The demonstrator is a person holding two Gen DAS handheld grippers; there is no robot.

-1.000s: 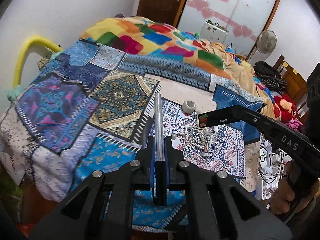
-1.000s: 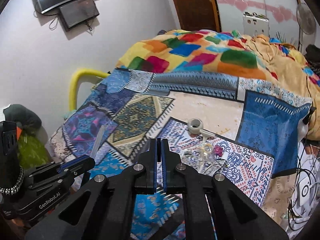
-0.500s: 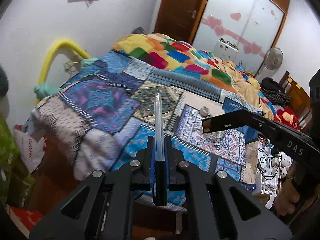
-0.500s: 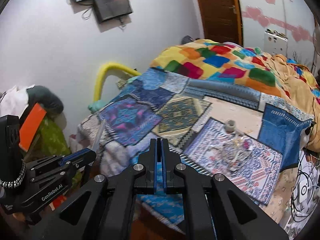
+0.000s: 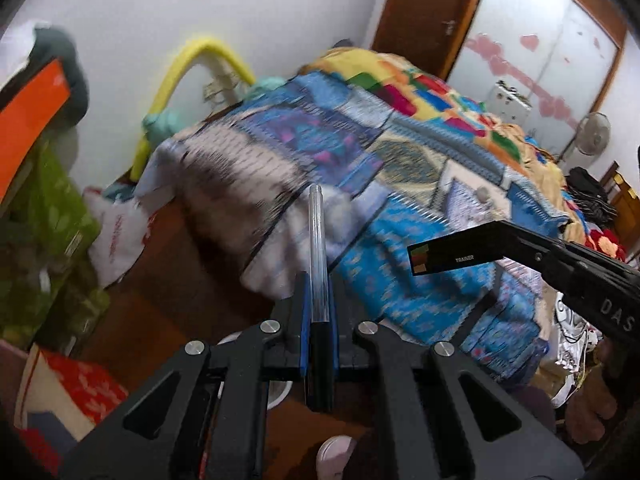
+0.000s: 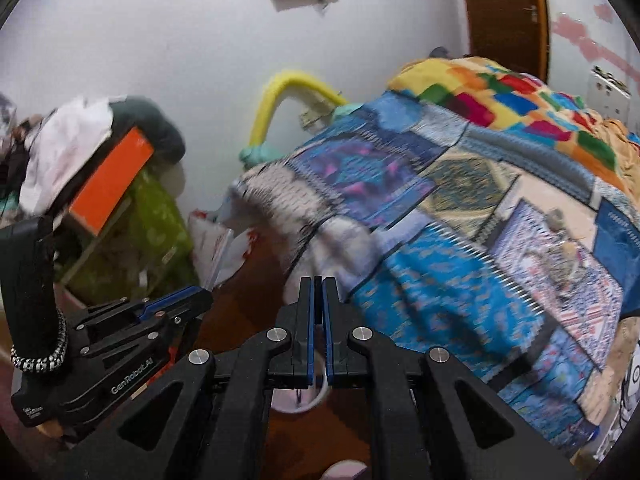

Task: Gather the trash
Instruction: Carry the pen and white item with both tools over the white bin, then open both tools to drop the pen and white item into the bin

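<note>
Trash in hand is a clear plastic tube (image 5: 319, 254), pinched upright between the pads of our left gripper (image 5: 319, 320) and poking out past the fingertips; our right gripper (image 6: 318, 312) is pressed together on nothing. We judge the step to be the carry: one piece is picked, and both hands are off the bed (image 5: 420, 296) and over the brown floor (image 5: 168, 304) at its near corner. More scraps (image 6: 560, 240) lie well behind on the patchwork cover, blurred and too small to name. The next move calls for a place to drop the tube; a white round rim (image 6: 316, 394) shows just below the right fingers, perhaps a bin or bowl, though we cannot tell which; the left hand would need to come over it, tip the tube down and spread its jaws.

The left view alone shows the tube; in the right view the left gripper (image 6: 192, 298) appears from the side and the tube is all but lost in blur. The right view shows the white rim more plainly, and the orange box (image 6: 112, 180) on the pile by the wall.
</note>
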